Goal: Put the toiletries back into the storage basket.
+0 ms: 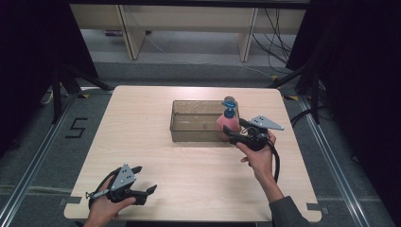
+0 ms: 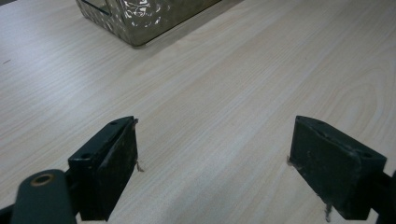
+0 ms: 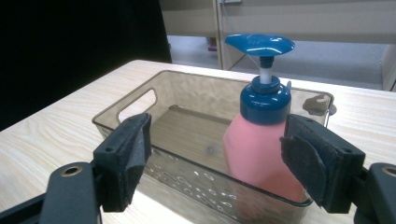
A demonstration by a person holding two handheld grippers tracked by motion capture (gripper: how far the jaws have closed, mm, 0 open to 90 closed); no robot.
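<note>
Pale wood desk (image 1: 189, 161), dark room. Pump bottle (image 1: 229, 122) stands in bin (image 1: 189, 122) at 3 o'clock end. R tongs (image 1: 232, 134) wide open, holding nothing; back off straight w/o clipping bin rim. L tongs (image 1: 143, 179) open, empty, at 7.

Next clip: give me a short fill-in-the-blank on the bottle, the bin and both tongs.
The pink pump bottle stands inside the clear ____.
Its pump head is coloured ____.
The right tongs are ____, their pads apart from the bottle.
The left tongs hang open above bare ____.

Missing words: bin; blue; open; table
</note>
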